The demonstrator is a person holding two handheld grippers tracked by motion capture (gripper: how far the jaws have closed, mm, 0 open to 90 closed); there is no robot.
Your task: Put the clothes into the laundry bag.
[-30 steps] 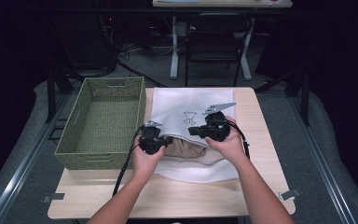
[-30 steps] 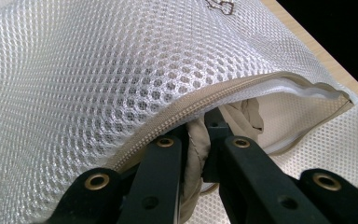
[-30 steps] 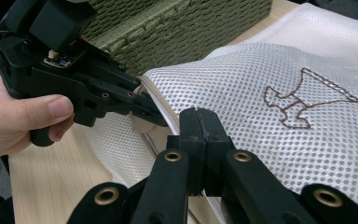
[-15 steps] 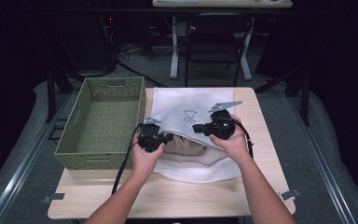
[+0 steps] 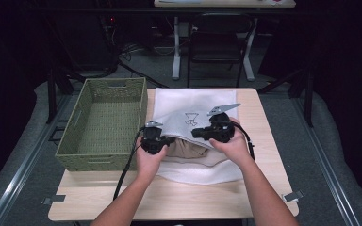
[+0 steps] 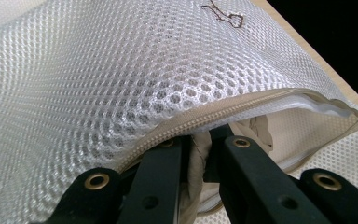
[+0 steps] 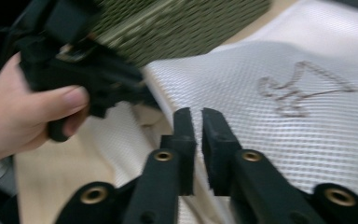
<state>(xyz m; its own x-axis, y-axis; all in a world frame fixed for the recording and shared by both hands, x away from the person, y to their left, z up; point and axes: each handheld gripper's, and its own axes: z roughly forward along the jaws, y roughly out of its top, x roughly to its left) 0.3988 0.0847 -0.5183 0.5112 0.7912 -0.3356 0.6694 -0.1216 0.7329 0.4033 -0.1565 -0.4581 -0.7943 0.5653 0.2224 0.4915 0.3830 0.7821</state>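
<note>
High view: left tool [image 5: 166, 140] clamps beige cloth [image 5: 188, 149] in mesh bag [image 5: 188, 106]; right tool [image 5: 195, 133] just opening, empty.

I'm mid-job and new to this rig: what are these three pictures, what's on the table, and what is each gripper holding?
A person holds a two-jaw gripper in each hand. The high view looks down on the wooden table. On it sit a green woven basket and a white mesh laundry bag with a beige cloth in its open zipper mouth. The other two pictures come from cameras riding on the grippers. The left gripper is shut on the beige cloth. The right gripper has just been opening; its jaws stand slightly apart over the bag, with nothing between them.
</note>
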